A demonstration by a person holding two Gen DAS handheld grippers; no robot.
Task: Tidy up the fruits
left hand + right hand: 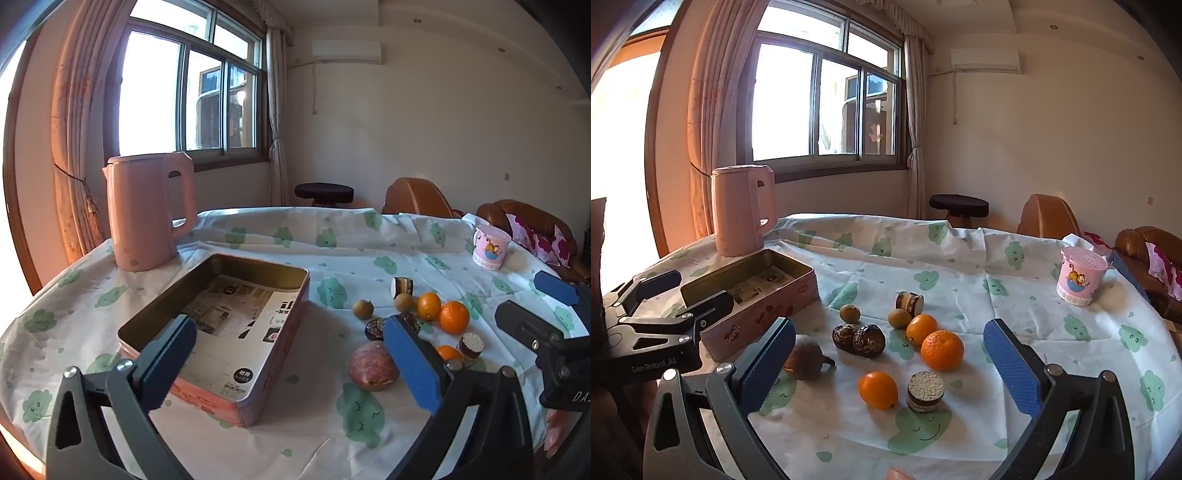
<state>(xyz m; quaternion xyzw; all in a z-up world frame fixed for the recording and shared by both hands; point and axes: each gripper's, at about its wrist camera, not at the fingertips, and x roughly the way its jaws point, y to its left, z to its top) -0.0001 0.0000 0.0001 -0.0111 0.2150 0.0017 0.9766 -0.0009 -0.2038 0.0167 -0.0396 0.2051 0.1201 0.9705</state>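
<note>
both grippers, left gripper [291, 354] and right gripper [890, 363], gape empty; oranges [942, 350] lie beside the tin [280, 328].

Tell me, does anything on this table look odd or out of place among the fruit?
Yes. Two round layered snack cakes sit among the oranges, and the farther one lies tipped on its side. The pink tin holds only printed paper, no fruit. Nothing looks spilled or broken.

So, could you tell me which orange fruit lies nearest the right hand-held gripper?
The lone orange beside the upright round cake; the other two sit farther back, together.
</note>
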